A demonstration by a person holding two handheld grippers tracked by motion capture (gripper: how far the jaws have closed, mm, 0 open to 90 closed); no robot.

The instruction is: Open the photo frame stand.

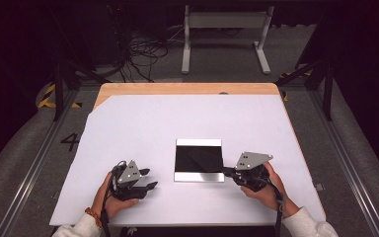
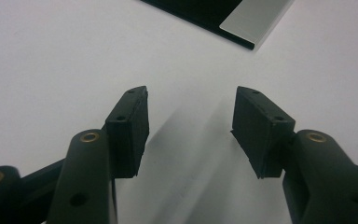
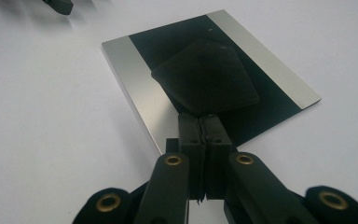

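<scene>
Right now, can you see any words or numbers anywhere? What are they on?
"4": a dark number on the grey floor, left of the table.
No writing shows on the black and silver plate, the dark cloth lying on it, or either gripper.

High view looks down overhead; both gripper views, close and low, share the tablet.

Both grippers matte black. Left gripper: grey three-cornered plate on top with small dark holes, black cable bundle looping off at 9 o'clock. Right gripper: same plate, cable trailing toward 5 o'clock. Jaw arms carry brass-ringed pivot holes; ribbed black pads have two small screw holes each. Person wears white sleeves, orange-brown beaded bracelet on left wrist.
</scene>
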